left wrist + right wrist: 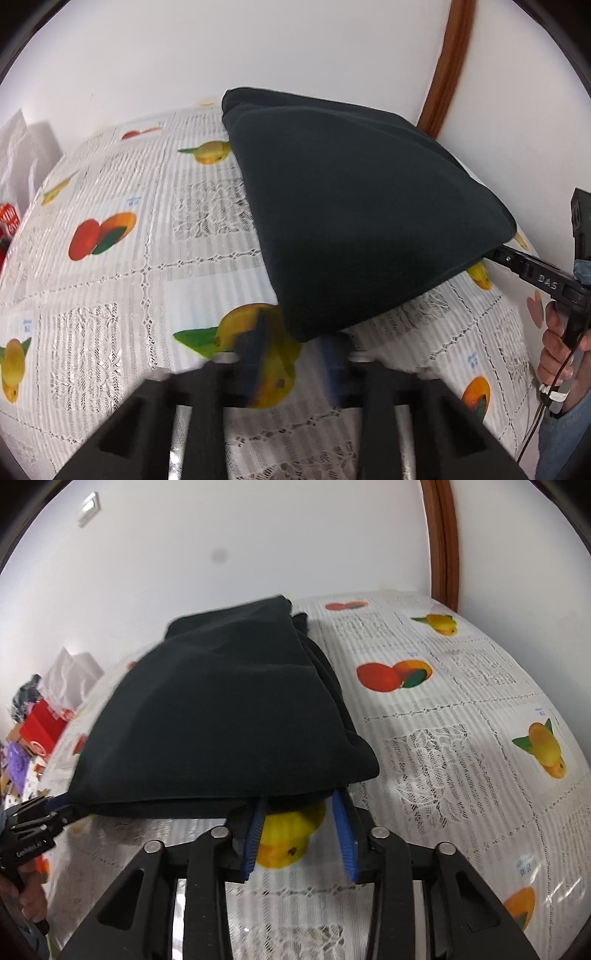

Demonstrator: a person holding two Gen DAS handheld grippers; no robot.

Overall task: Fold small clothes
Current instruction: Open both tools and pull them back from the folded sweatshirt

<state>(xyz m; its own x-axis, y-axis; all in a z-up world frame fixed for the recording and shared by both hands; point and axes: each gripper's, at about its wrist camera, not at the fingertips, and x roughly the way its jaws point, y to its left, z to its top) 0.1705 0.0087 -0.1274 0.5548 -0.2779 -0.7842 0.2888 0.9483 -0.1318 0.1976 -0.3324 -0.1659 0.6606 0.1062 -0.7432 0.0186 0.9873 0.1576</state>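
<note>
A dark folded garment [354, 218] lay on a table covered by a white lace-pattern tablecloth printed with fruit [122, 266], its far edge near the white wall [258, 44]. In the left wrist view, the left gripper [295, 354] had its blue-padded fingers [255, 343] spread apart at the garment's near corner; the cloth's edge hung just over the gap between them, and motion blur left it unclear whether either pad touched the fabric. In the same view, the right gripper [496, 253] reached in from the right with its tips hidden under the garment's lifted right edge. The right wrist view showed the right gripper's own fingers [341, 823] apart, both blue pads running up under the garment's near edge, the cloth draped above them with a printed yellow fruit visible between. The left gripper [61, 805] entered from the left there, its tip meeting the garment's lower left corner. A red box [40, 727] and crumpled paper sat far left on the table.
</note>
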